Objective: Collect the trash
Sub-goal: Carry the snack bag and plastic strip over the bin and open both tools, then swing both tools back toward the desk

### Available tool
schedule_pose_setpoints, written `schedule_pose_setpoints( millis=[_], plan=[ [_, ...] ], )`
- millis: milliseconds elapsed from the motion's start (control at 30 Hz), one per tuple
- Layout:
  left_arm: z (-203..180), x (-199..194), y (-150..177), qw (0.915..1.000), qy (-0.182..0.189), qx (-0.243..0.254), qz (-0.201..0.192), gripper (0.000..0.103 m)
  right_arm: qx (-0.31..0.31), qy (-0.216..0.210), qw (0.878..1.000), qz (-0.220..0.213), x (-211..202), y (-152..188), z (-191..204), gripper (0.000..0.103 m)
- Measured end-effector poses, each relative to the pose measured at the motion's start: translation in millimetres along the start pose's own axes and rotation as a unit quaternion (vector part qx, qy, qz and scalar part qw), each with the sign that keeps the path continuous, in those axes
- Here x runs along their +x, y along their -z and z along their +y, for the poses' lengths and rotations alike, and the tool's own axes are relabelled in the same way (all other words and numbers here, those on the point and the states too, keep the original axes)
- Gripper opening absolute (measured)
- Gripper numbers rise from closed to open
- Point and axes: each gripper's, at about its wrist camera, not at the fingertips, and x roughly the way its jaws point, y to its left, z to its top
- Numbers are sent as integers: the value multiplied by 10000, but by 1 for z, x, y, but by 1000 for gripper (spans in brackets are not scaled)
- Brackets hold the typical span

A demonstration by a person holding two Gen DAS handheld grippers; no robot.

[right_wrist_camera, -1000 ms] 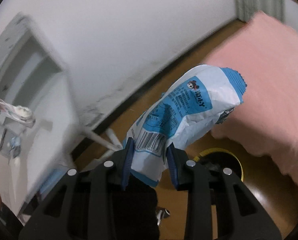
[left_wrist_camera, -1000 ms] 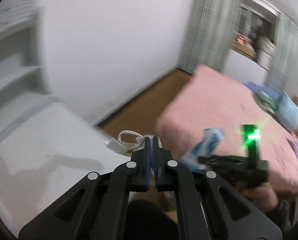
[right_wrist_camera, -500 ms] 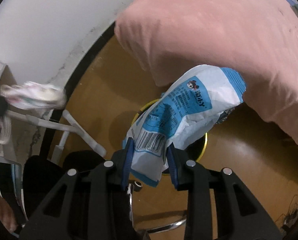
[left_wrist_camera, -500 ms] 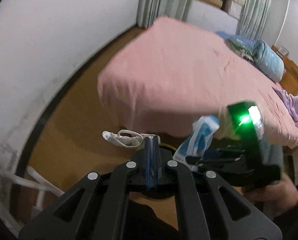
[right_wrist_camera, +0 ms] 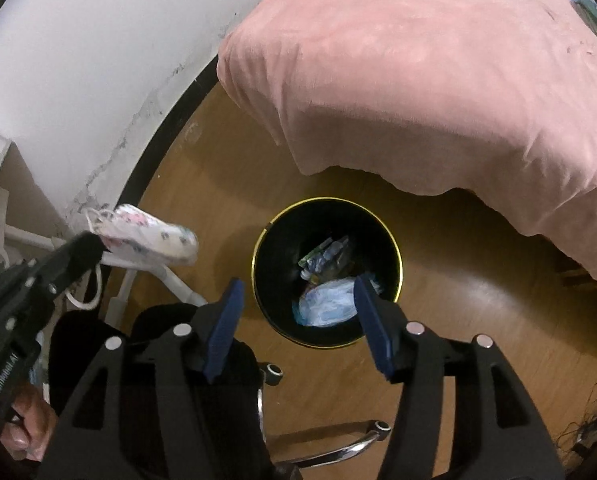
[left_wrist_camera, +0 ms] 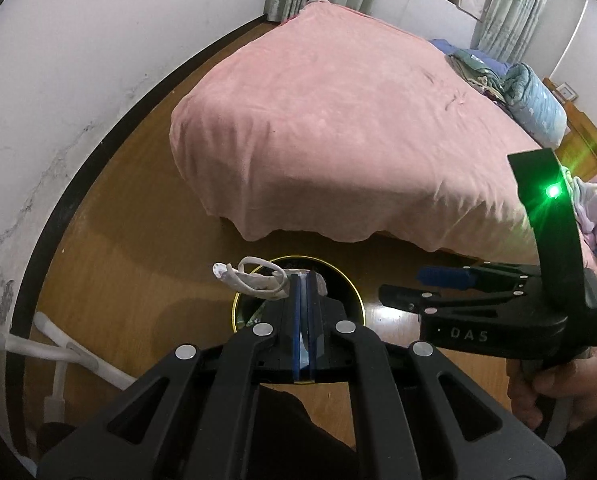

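Note:
A black trash bin with a yellow rim (right_wrist_camera: 394, 248) stands on the wooden floor by the bed; it also shows in the left wrist view (left_wrist_camera: 350, 280). The blue and white snack bag (right_wrist_camera: 328, 304) lies inside it on other trash. My right gripper (right_wrist_camera: 298, 312) is open and empty above the bin; it also shows in the left wrist view (left_wrist_camera: 414, 286). My left gripper (left_wrist_camera: 304, 280) is shut on a white face mask (left_wrist_camera: 254, 278) with ear loops, held over the bin's left side. The mask also shows in the right wrist view (right_wrist_camera: 146, 240).
A bed with a pink cover (left_wrist_camera: 338, 120) fills the right and far side. A white wall with a dark baseboard (left_wrist_camera: 78, 176) runs along the left. White desk legs (right_wrist_camera: 170, 276) and a black chair with a chrome base (right_wrist_camera: 338, 448) stand near the bin.
My right gripper has opened and the snack bag has dropped into the bin. Both grippers have swung from the desk side to above the bin. The left still holds the mask.

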Motion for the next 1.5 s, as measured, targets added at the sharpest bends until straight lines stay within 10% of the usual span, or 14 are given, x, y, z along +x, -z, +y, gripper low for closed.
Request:
schedule_pose_setpoints(
  millis=[433, 500, 567, 833, 1067, 1300, 1500],
  plan=[
    [-30, 13, -2, 9980, 262, 362, 440, 4, 725, 152, 9940, -808, -36, -8, -25, 73],
    [-34, 16, -3, 9974, 240, 413, 538, 27, 860, 144, 9914, -972, -44, -9, -30, 74],
    [-35, 14, -4, 9976, 97, 449, 527, 75, 934, 131, 9899, -1058, -48, -10, -33, 76],
    [-16, -49, -3, 9966, -557, 610, 77, 92, 688, 28, 9888, -1326, -61, -26, 0, 79],
    [64, -186, 25, 9870, -1313, -185, -913, 95, -786, -72, 9815, -1744, -80, -26, 127, 80],
    [188, -317, 124, 9418, -2575, -1675, -1364, 95, -2727, -1085, 9411, -1677, -96, 21, 303, 85],
    [271, -403, 244, 8698, -3722, -3004, -1213, 95, -4468, -2150, 8622, -1034, -91, 96, 475, 85]
  ],
)
